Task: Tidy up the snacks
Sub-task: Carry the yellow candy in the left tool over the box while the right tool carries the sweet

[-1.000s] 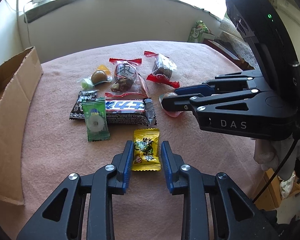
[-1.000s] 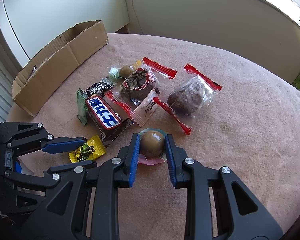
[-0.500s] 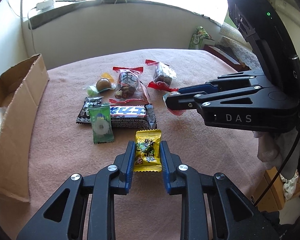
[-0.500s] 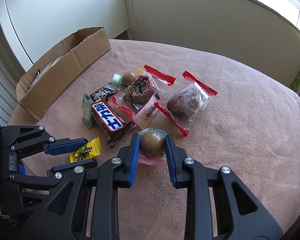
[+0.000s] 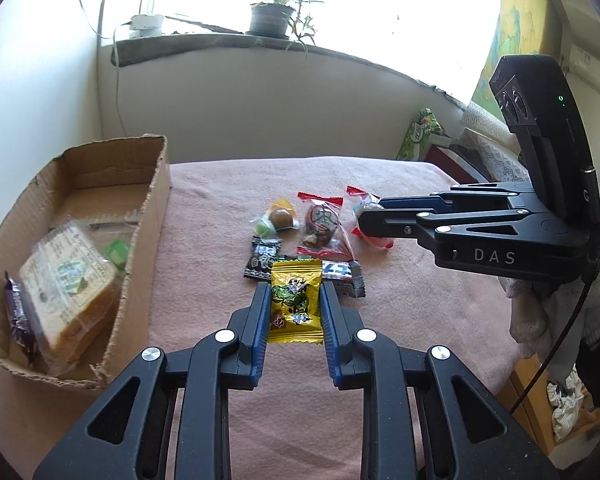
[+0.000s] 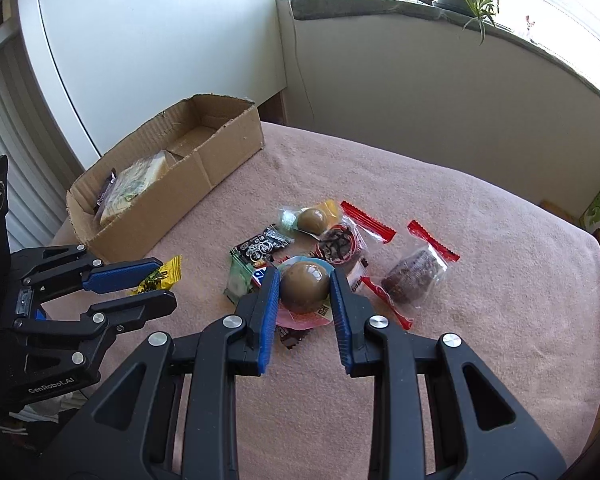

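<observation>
Now, with left claw (image 5: 294, 304) clamped on yellow candy packet (image 5: 296, 302) and right claw (image 6: 305, 294) gripping brown ball snack (image 6: 304, 286), both right of cardboard box (image 5: 140, 236): carry level over box rim, then release low inside.

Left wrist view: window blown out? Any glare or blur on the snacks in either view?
Left wrist view: window blown out to white, fisheye bends the sill; yellow candy in the left gripper is sharp. Right wrist view: brown ball snack in the right gripper shows a soft highlight; clear wrappers glint; edges darken.
</observation>
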`<state>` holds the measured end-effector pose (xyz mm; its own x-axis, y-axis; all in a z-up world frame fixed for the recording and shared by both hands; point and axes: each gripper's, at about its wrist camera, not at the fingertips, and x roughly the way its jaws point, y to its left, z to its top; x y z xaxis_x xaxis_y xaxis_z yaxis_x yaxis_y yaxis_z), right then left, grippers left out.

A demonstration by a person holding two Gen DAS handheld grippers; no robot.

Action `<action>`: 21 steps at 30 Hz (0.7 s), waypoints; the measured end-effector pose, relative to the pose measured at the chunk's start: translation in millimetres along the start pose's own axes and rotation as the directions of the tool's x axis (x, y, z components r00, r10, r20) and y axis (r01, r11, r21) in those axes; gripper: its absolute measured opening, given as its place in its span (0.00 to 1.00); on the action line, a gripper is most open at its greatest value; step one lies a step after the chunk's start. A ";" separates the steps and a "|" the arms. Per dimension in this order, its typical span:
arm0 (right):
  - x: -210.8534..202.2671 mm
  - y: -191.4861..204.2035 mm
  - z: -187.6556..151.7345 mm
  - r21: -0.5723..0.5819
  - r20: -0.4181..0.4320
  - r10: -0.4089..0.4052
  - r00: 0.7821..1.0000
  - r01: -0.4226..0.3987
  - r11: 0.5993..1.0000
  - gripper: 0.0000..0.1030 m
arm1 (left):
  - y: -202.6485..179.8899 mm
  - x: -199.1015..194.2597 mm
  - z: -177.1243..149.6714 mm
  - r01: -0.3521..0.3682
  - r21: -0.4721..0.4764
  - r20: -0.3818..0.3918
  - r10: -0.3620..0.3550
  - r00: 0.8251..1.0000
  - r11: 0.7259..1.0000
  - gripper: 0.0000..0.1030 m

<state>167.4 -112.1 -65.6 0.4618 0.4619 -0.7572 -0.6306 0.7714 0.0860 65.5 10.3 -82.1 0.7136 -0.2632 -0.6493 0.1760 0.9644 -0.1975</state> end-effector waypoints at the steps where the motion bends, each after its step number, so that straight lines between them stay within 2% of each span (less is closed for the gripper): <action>1: 0.5 3.6 4.0 -0.006 0.004 0.004 1.000 -0.004 1.000 0.26 | 4.3 -4.4 0.8 -0.007 -0.006 0.009 0.007 1.000 1.000 0.22; 8: 7.1 33.6 29.5 -0.057 0.028 0.027 0.999 -0.025 0.998 0.26 | 35.4 -28.3 1.3 -0.060 -0.055 0.055 0.063 0.997 0.997 0.22; 21: 25.3 78.3 61.0 -0.134 0.024 0.061 0.998 -0.057 0.989 0.26 | 79.6 -54.3 -4.8 -0.139 -0.126 0.084 0.150 0.985 0.982 0.22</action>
<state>167.8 -13.3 -38.5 0.4373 0.5185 -0.7348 -0.7340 0.6779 0.0416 37.5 101.3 -66.1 0.7864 -0.1123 -0.6075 -0.0119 0.9804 -0.1966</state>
